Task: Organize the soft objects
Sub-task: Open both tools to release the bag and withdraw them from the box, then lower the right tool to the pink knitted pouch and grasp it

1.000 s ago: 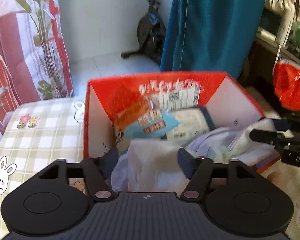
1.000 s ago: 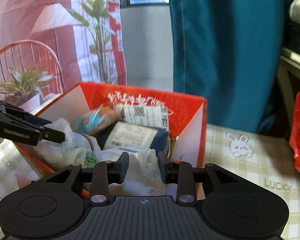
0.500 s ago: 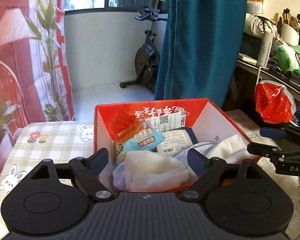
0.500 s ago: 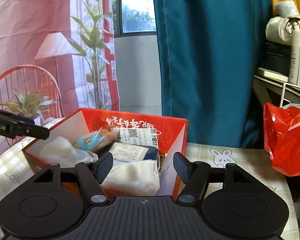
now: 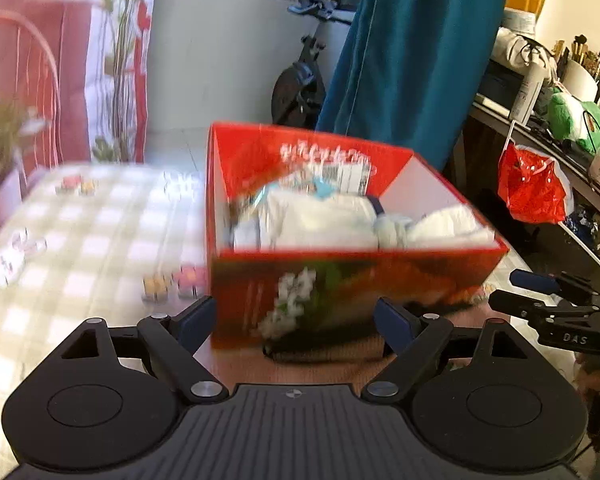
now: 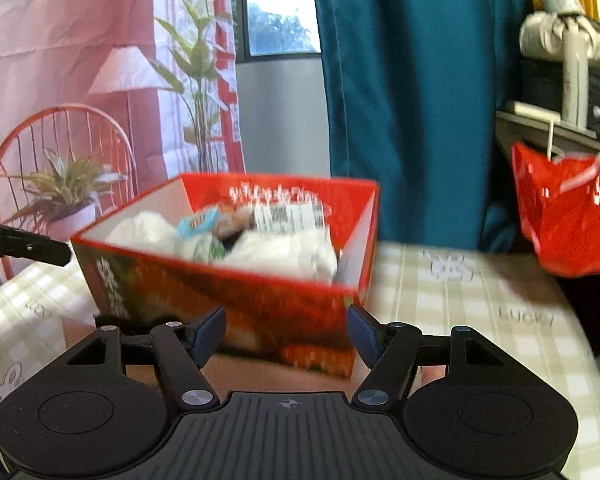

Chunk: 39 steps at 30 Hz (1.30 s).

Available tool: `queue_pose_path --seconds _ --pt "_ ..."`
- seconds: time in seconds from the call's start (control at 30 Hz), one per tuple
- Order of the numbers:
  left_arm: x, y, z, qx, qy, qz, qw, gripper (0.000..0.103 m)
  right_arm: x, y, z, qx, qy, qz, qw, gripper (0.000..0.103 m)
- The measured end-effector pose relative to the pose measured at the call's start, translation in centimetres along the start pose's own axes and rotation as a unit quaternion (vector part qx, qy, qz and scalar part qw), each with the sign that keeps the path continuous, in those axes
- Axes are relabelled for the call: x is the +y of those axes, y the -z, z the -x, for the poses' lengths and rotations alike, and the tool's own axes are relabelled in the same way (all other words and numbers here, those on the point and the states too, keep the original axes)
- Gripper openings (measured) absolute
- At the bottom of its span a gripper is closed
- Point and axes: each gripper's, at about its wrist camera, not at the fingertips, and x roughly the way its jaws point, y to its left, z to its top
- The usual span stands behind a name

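This is a lived-in home. A black exercise bike (image 5: 300, 88) stands by the white balcony wall, beside a long teal curtain (image 5: 416, 60). A green-and-white checked tablecloth with bunny prints (image 6: 472, 300) covers the counter. A cluttered dark shelf (image 5: 540, 128) holds a green plush toy (image 5: 572, 116) and makeup brushes in a cup (image 5: 580, 68).

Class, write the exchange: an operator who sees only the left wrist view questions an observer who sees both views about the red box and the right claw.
Operator: Is the right claw gripping anything?
Observer: No. The right claw is open in front of the red box. Its jaws have just been opening and nothing is between them.
Operator: What lies to the right of the box?
Observer: Bare checked tablecloth, printed with a rabbit and the word LUCKY.
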Motion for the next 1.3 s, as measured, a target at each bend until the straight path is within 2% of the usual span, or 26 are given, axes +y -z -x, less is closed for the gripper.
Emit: queue_pose_path --seconds 0.2,0.4,0.73,0.9,1.1,1.23,1.3 --pt "-0.1 3.0 -1.8 0.045 0.001 -0.015 0.9989 0.088 0.1 2.2 -0.8 0.029 0.003 -0.013 0.999 0.063" --pt "-0.6 5.1 -3.6 0.066 -0.002 -0.029 0.9974 0.088 0.7 3.3 -0.9 0.034 0.004 0.001 0.999 0.063" --pt "-2.4 6.9 -5.9 0.071 -0.02 -0.071 0.9947 0.088 1.5 4.8 -0.9 0.048 0.009 0.071 0.996 0.069" --pt "-2.8 7.2 -6.8 0.067 -0.039 -0.076 0.9941 0.088 1.8 5.4 -1.0 0.054 0.022 0.102 0.993 0.077" --pt "-3.1 7.5 -7.6 0.068 -0.057 -0.078 0.9931 0.088 2.5 5.9 -2.0 0.062 0.046 0.169 0.983 0.077" --pt "-3.5 7.5 -7.9 0.066 -0.068 -0.084 0.992 0.088 2.4 5.5 -2.8 0.061 0.053 0.173 0.982 0.076" --pt "-3.5 7.5 -8.2 0.065 -0.071 -0.079 0.9922 0.088 2.3 5.3 -3.1 0.061 0.05 0.167 0.983 0.066"
